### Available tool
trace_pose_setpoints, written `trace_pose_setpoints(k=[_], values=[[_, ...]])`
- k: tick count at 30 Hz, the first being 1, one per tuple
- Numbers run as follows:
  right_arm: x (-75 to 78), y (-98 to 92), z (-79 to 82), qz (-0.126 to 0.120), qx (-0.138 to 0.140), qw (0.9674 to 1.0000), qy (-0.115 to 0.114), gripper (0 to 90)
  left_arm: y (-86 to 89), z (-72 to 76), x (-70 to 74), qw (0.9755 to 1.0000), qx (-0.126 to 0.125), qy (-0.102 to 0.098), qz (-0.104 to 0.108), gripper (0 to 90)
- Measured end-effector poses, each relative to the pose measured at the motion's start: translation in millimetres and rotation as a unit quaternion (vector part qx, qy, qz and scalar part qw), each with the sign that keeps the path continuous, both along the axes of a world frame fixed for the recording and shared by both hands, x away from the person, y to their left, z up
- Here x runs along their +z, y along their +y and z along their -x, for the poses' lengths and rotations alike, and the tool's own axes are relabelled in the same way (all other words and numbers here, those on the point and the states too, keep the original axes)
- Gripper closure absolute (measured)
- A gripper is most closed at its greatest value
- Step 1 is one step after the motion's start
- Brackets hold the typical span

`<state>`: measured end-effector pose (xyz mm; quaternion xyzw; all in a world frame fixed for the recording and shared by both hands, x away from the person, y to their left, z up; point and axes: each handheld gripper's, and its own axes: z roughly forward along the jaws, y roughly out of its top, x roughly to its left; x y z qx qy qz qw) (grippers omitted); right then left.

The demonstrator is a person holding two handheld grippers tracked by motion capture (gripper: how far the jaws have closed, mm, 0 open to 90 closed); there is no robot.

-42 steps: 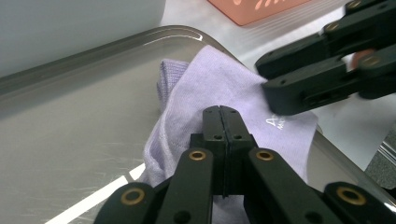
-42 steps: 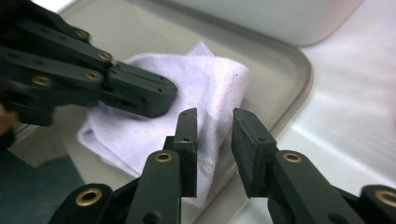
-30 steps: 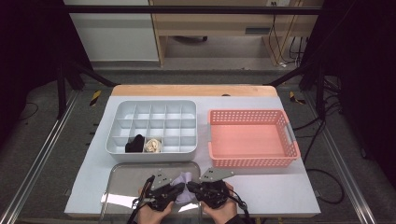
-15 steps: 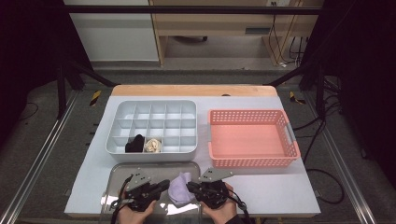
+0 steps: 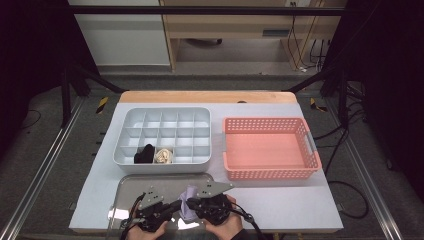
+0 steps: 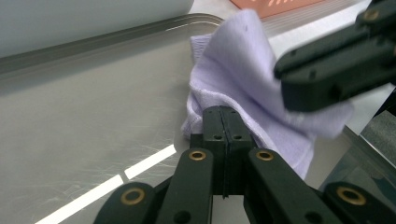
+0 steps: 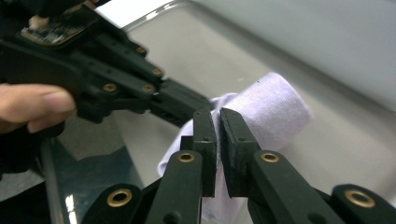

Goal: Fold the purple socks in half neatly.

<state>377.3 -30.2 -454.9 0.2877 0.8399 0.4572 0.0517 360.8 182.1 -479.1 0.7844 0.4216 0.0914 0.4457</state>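
**Both grippers clamp a lilac sock over the tray**

At the near edge of the worktop (image 5: 300, 205), left of its middle, lies a shallow metal tray (image 5: 130, 187). Over its right part the two grippers meet. The left gripper (image 5: 176, 206) has its jaws closed tight on the lilac sock (image 5: 190, 207); in the left gripper view the two pads stand pressed together with the cloth's lower edge caught between them. The right gripper (image 5: 192, 204) has its jaws nearly closed, a thin fold of the same sock pinched in the narrow slit between them, as the right gripper view shows. The sock hangs bunched between the two grippers, just above the tray floor, and its ribbed cuff points toward the far edge of the tray.

Behind the tray, toward the far left of the worktop, stands a grey divided box (image 5: 162, 162) with many compartments. In its nearest row two neighbouring compartments are filled: a black bundle (image 5: 145, 154) on the left and a cream bundle (image 5: 163, 156) just to its right. The other compartments hold nothing that can be made out.

To the right of the box, just beside it but apart, sits a pink basket (image 5: 270, 172) with perforated walls, its floor bare.
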Motion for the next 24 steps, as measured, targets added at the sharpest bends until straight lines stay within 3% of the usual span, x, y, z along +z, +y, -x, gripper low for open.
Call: trace_pose_setpoints(k=[7, 12, 15, 18, 20, 24], values=[[-15.7, 14.5, 2.1, 0.013, 0.023, 0.9996, 0.009, 83.9, 3.8, -3.0, -0.2, 1.0, 0.008, 0.004, 0.003, 89.5], [-17.8, 15.3, 1.9, 0.012, 0.023, 0.9995, 0.014, 82.8, 15.0, -7.0, 12.7, 0.9992, 0.029, -0.019, 0.019, 86.3], [-18.1, 15.6, 1.8, 0.015, 0.025, 0.9995, 0.013, 81.6, 13.8, -9.2, 21.9, 0.9986, 0.015, -0.036, 0.035, 78.7], [-18.6, 17.0, 3.4, 0.014, 0.025, 0.9996, 0.009, 79.8, 4.0, -10.1, 24.7, 0.9986, 0.003, -0.046, 0.027, 62.8], [-18.2, 17.3, 4.7, 0.012, 0.027, 0.9995, 0.01, 76.2, -4.6, -13.6, 17.4, 0.999, 0.011, -0.042, -0.006, 56.8], [-15.8, 14.6, 6.3, 0.006, 0.029, 0.9995, 0.012, 70.7, -2.4, -17.1, 9.6, 0.9995, 0.017, -0.025, -0.013, 56.1]])
